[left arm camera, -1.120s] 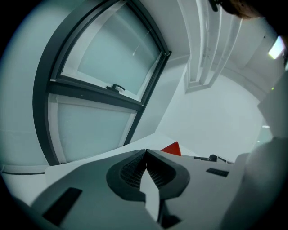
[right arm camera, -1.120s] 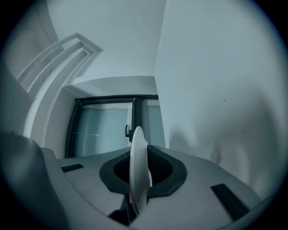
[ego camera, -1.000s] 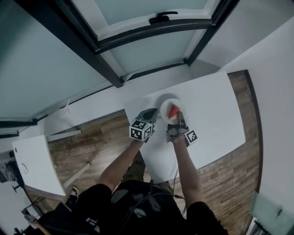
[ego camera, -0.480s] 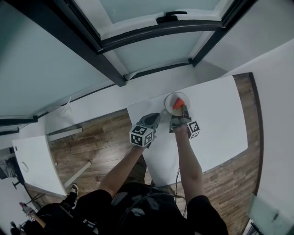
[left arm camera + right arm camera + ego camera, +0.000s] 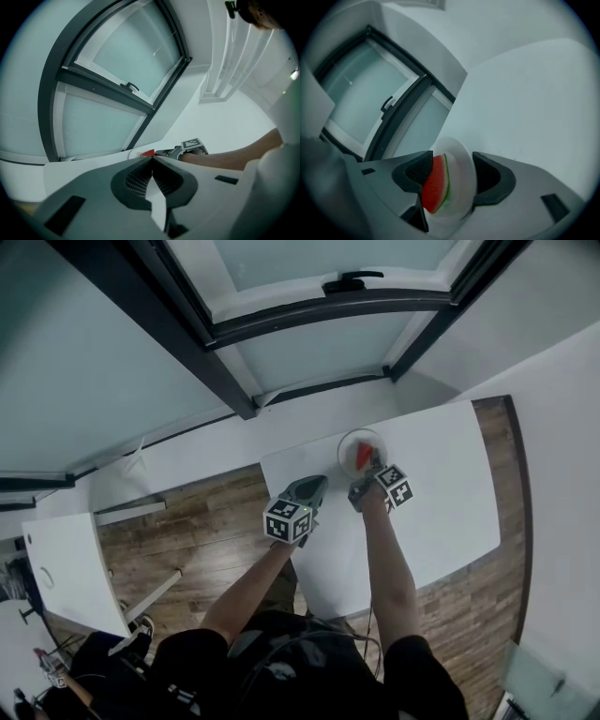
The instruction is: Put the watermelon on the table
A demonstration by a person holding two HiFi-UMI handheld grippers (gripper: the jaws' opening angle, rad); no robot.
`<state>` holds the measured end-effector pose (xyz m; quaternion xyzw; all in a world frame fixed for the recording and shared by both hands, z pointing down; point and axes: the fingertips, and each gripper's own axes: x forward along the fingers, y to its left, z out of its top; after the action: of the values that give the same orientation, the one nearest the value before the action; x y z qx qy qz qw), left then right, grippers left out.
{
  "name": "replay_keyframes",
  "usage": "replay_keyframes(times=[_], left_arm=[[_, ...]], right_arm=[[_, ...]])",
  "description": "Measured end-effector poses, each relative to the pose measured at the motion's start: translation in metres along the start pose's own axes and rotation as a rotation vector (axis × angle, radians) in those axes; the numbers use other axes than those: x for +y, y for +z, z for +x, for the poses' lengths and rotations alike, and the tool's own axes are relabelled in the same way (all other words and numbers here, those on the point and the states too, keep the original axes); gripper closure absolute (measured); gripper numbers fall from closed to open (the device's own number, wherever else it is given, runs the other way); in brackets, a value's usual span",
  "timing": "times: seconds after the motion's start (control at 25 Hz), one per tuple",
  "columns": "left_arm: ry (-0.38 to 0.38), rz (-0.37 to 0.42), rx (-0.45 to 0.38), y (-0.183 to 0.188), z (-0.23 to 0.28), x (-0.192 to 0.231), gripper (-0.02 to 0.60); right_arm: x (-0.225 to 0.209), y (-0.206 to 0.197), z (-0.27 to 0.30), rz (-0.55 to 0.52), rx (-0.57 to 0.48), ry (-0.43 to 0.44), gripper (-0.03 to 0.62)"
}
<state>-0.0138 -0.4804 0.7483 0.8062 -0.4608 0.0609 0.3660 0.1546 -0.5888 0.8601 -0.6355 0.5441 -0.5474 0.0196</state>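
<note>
White table, white plate, so the red watermelon slice really pops. It's lying on the plate, not on the bare tabletop. Both forearms reach out over the table. The right gripper tips down at the plate, jaws opening, with slice and plate between them. Only its own view shows the slice right up by one pad, the other pad clear. The left gripper hangs just beside, jaws together on nothing; its view catches the right one's marker cube side-on.
</note>
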Motion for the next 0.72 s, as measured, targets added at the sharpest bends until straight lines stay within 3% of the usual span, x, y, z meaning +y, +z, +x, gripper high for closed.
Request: replay_keyframes(times=[0.2, 0.36, 0.56, 0.72], left_arm=[[0.000, 0.014, -0.005, 0.000, -0.008, -0.009, 0.575], [-0.003, 0.030, -0.007, -0.004, -0.016, -0.022, 0.575], [-0.038, 0.092, -0.013, -0.010, -0.036, -0.053, 0.575], [-0.104, 0.172, -0.018, -0.019, -0.056, -0.097, 0.575]], right_arm=[[-0.013, 0.007, -0.024, -0.267, 0.004, -0.068, 0.349], [-0.014, -0.001, -0.054, -0.413, 0.014, 0.019, 0.350], [-0.002, 0.001, -0.121, -0.793, -0.109, 0.103, 0.495], [0.012, 0.003, -0.197, -0.932, -0.187, 0.150, 0.556]])
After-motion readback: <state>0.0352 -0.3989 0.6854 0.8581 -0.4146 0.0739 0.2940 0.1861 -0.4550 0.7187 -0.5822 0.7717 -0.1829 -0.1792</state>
